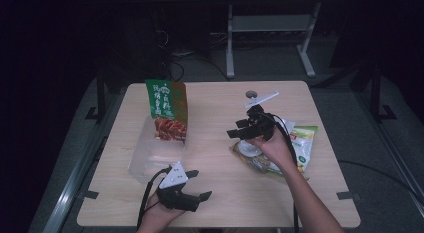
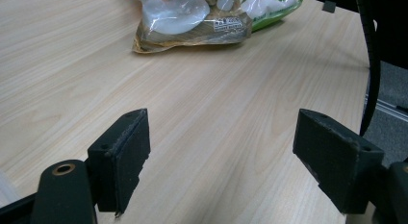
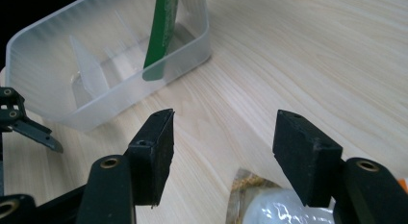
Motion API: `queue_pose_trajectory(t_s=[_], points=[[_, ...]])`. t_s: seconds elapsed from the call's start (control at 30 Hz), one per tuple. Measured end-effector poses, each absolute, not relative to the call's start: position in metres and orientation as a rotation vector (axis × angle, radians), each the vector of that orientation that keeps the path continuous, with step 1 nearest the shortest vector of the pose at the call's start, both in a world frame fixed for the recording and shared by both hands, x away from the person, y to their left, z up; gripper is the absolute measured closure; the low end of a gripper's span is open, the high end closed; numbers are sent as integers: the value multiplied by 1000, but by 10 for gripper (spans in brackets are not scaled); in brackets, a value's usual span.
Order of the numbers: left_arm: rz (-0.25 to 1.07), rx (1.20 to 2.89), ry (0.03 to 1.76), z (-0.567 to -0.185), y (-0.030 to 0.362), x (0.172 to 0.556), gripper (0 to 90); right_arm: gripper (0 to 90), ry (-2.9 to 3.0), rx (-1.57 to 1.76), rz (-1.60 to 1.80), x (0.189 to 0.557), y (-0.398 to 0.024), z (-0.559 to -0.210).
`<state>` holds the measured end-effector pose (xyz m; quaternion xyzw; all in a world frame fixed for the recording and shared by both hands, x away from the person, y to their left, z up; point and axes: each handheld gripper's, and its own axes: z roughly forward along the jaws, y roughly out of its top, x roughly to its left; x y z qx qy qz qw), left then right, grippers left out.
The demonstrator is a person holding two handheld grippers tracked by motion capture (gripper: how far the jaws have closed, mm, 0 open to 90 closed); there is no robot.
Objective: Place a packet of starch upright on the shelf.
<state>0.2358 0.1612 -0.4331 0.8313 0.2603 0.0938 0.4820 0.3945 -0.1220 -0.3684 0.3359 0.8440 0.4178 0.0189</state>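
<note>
Tabletop snack packet [image 3: 269, 205] lies under open right claw [image 3: 223, 152].

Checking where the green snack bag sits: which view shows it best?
The high view: the green snack bag shows its printed front, standing upright in the clear plastic container. The right gripper view shows it edge-on, a thin green strip inside that container. The left gripper view faces other packets instead.

My high view was dim, its edges falling to near black from nine through three o'clock, and only the surface [image 1: 220, 193] caught soft overhead light. Both gripper views were brighter, with nearby fingers [image 2: 126, 156] slightly soft.
</note>
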Motion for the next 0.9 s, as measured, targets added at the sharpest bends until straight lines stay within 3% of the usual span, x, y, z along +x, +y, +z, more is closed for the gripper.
queue_pose_trajectory(t_s=[0.9], points=[[229, 2051, 622, -433, 159, 235, 201, 365, 2543, 1137, 1232, 369, -181, -359]])
